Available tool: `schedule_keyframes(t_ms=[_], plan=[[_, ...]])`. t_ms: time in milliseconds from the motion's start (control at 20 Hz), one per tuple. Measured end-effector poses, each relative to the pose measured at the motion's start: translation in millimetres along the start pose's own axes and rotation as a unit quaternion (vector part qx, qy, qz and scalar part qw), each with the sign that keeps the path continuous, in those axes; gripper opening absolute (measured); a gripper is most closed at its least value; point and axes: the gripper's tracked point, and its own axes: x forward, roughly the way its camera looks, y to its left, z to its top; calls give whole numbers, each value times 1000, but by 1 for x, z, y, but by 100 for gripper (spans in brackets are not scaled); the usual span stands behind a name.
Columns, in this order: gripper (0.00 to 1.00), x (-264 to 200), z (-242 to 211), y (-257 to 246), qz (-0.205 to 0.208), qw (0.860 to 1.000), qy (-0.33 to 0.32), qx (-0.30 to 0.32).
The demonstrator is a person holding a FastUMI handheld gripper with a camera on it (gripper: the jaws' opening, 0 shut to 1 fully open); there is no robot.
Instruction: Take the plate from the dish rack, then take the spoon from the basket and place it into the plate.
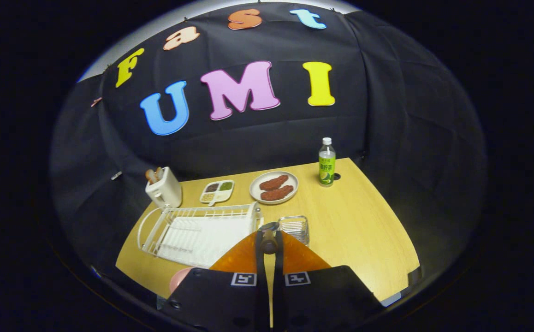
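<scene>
Spoon (269, 234) clamped between the nearly closed fingers (269, 249).

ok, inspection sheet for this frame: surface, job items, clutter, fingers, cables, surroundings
Surface: wooden table, lit, bare on the bottle's side.
Job's things: white dish rack holds no plate; pink plate partly seen beside the fingers; spoon held, bowl end over the wire basket.
Clutter: toaster, divided condiment dish, plate of sausages, green-labelled bottle.
Gripper: fingers shut on the spoon.
Cables: nothing seen.
Surroundings: black cloth wall.
</scene>
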Motion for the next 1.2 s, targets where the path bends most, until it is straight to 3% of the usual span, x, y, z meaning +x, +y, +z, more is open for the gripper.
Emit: schedule_keyframes(t_ms=[250,500,900,1200], plan=[[7,-40,-34,88,106,994,35,-24],[7,-36,-106,141,172,979,82,-67],[7,11,-209,155,200,963,153,-96],[8,32,-225,182,237,957,150,-72]])
